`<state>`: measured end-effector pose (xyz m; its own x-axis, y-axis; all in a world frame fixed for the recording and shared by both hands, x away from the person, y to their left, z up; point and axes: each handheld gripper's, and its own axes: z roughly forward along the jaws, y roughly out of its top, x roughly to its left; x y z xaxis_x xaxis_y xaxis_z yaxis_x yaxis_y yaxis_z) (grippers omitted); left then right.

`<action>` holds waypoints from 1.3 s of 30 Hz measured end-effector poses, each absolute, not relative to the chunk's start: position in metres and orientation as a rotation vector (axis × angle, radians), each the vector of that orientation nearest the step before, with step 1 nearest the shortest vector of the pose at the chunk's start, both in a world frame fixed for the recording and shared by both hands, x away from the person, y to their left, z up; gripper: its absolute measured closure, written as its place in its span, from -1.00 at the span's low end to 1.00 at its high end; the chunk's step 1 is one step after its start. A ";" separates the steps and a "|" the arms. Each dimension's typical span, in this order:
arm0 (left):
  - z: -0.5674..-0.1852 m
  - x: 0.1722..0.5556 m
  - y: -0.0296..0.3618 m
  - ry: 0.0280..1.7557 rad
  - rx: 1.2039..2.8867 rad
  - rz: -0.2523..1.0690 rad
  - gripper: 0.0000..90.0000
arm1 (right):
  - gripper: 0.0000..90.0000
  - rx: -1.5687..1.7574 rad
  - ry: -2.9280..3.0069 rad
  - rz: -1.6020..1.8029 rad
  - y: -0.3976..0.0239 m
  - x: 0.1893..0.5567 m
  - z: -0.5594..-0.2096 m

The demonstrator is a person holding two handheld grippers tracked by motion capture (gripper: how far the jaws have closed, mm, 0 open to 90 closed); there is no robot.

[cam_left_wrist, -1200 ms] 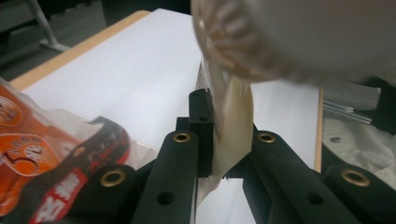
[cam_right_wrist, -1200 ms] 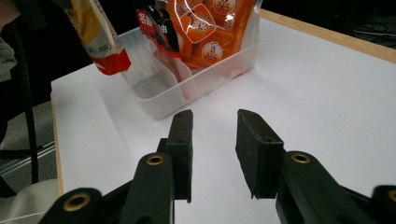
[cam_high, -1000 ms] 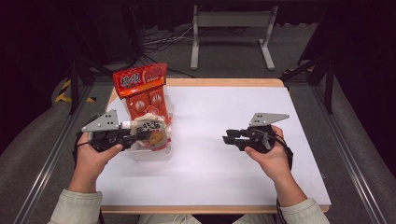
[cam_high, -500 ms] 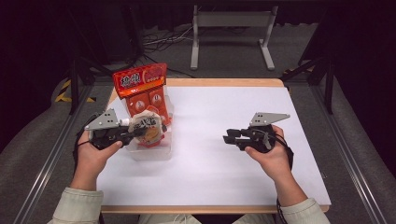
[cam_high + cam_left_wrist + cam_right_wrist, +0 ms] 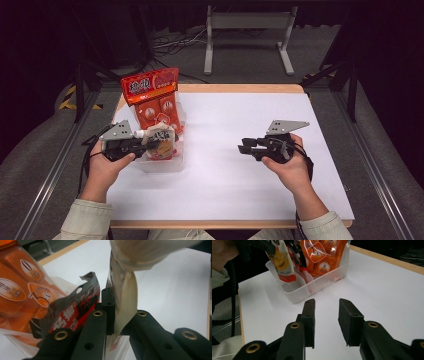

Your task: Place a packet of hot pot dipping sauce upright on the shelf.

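in the high view the left claw sits at the left middle of the frame, over the near end of a clear plastic bin that stands on the white bench. its jaws are clamped tight on a pale snack packet, which hangs into the bin's near compartment; in the left gripper view the cream-coloured packet runs up between the two black jaws from the lower middle to the top of the frame, pinched flat where the pads meet it. just beside it, left of centre in that view, a black and red packet with a torn upper edge leans against the left jaw. behind these, toward the upper left of the high view, a tall orange bag with a red header stands upright in the bin's far compartment. in the right gripper view the bin lies in the upper left with a divider across it, the held packet hanging over it. the right claw is at the right middle of the high view, well apart from the bin, held in the person's hand low over bare bench; its jaws stand apart with nothing between them, as the right gripper view shows with white bench visible through the gap.
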<state>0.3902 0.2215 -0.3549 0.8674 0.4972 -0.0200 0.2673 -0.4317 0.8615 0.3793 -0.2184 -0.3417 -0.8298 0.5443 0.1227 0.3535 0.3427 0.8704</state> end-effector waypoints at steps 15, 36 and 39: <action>-0.377 0.393 0.221 0.607 2.073 0.234 0.91 | 0.48 0.802 2.418 1.506 -0.214 0.382 -0.340; -0.393 0.390 0.232 0.667 2.072 0.186 0.81 | 0.37 0.802 2.404 1.529 -0.216 0.385 -0.338; -0.393 0.389 0.233 0.667 2.059 0.179 0.79 | 0.30 0.812 2.397 1.527 -0.219 0.385 -0.339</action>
